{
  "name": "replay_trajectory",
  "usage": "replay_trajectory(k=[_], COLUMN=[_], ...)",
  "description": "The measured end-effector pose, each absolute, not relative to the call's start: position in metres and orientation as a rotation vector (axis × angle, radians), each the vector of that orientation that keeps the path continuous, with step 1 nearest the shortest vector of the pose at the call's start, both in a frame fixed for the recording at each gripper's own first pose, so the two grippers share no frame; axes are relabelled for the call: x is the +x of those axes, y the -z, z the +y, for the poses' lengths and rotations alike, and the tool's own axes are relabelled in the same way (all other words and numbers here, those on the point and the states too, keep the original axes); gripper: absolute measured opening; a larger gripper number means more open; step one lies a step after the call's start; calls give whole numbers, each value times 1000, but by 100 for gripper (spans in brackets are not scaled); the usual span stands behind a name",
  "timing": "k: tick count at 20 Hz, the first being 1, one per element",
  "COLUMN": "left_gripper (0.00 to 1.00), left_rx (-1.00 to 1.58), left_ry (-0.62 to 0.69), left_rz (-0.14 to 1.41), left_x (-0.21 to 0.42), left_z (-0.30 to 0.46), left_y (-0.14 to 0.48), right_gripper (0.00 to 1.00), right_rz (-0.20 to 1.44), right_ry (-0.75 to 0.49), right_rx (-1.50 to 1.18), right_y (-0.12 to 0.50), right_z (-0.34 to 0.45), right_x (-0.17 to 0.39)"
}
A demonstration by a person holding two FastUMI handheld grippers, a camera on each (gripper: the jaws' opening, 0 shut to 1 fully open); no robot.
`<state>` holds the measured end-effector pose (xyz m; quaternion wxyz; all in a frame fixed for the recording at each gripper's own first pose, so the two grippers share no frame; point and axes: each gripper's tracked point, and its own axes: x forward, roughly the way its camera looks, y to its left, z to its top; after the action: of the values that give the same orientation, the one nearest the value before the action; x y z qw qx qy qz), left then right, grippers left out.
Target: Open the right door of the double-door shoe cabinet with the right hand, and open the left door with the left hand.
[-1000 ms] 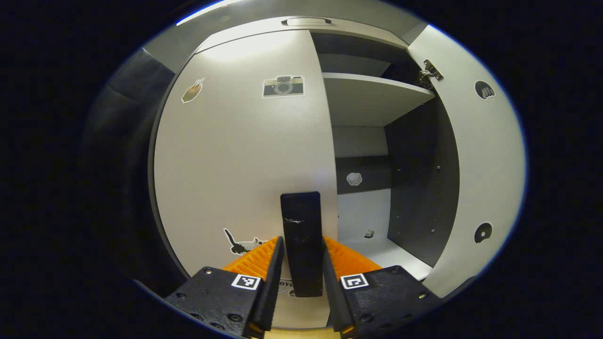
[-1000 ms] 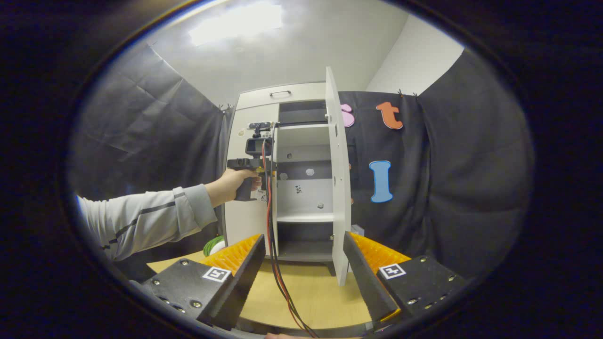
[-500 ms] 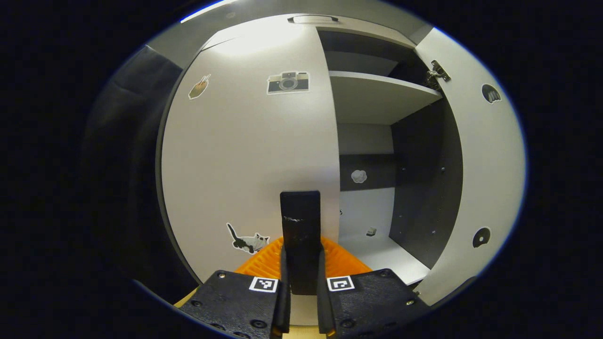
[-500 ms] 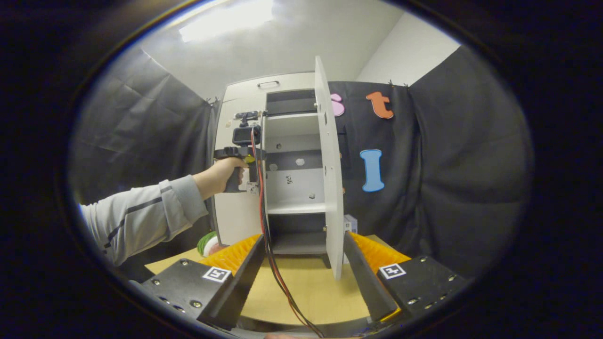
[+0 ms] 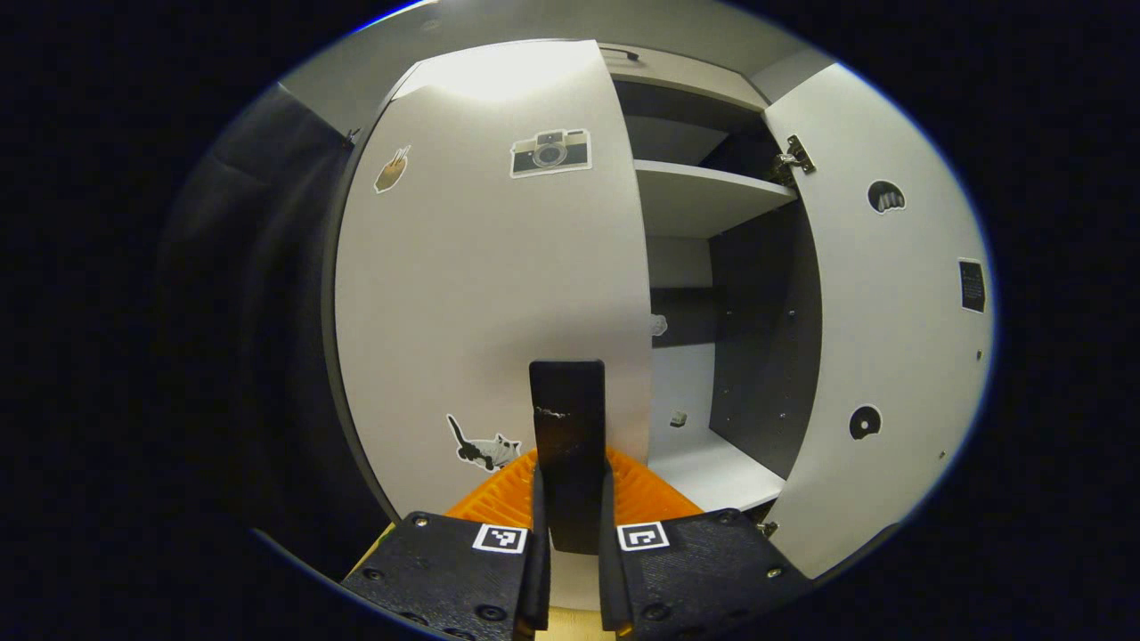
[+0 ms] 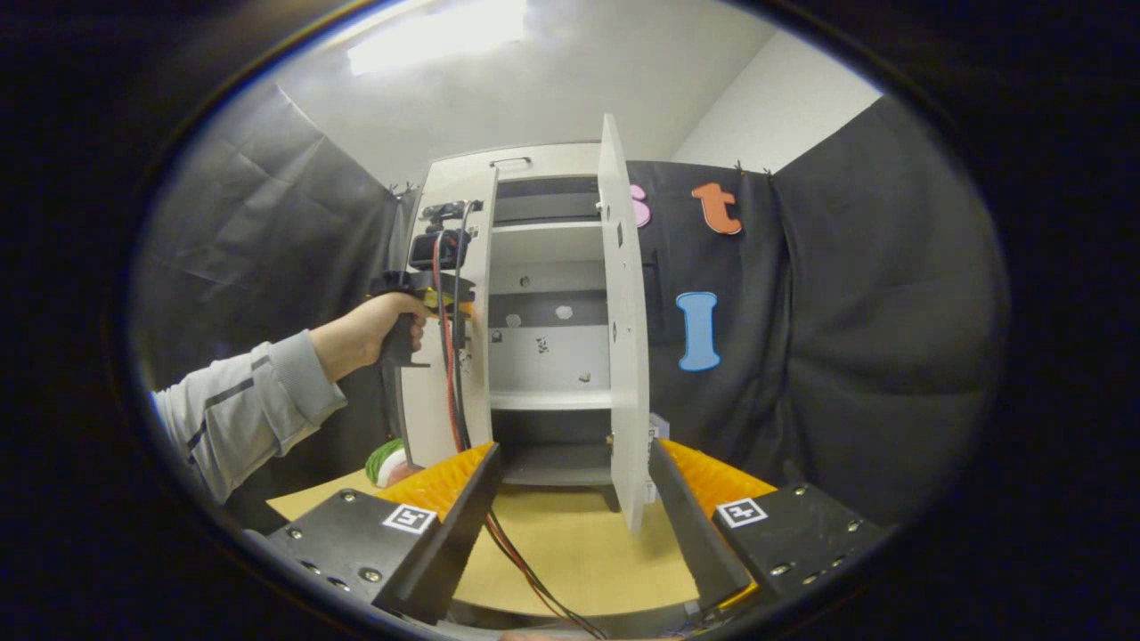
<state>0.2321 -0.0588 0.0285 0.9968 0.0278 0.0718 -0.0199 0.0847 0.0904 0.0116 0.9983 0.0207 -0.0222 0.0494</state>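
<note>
Left gripper view: my left gripper (image 5: 570, 570) clenches the dark handle (image 5: 567, 445) of the left door (image 5: 490, 294), partly swung out; a skewed pull could slip it. My right gripper (image 6: 570, 525) hangs released, right door (image 6: 621, 338) wide open.

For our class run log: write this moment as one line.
left tool: shut on black door handle | white left door: ajar | white right door: open | right tool: open, free

The tall white double-door shoe cabinet (image 6: 534, 320) stands on the pale wooden tabletop (image 6: 579, 552). Its flat white right door (image 6: 621, 329) swings out at the cabinet's right side; the flat white left door (image 5: 499, 267) with its upright black bar handle (image 5: 568, 445) hangs at the left. White shelves (image 5: 704, 191) lie inside, between them.
</note>
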Motion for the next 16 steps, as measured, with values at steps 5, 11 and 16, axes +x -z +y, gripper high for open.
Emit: replay_trajectory(k=[5,11,16], left_gripper=[23,23,22], left_rx=[62,57,62], left_ry=[71,88,98], left_rz=[145,149,151], left_x=[208,184,166], left_z=[-48,-33,-18], left_y=[-31,-33,-35], right_gripper=[98,98,99], right_rz=[-32,-35,-27], right_ry=[-77,-57,-42], right_rx=[51,62,85], right_y=[-12,-17,-19], right_z=[96,101,101], right_x=[88,91,95])
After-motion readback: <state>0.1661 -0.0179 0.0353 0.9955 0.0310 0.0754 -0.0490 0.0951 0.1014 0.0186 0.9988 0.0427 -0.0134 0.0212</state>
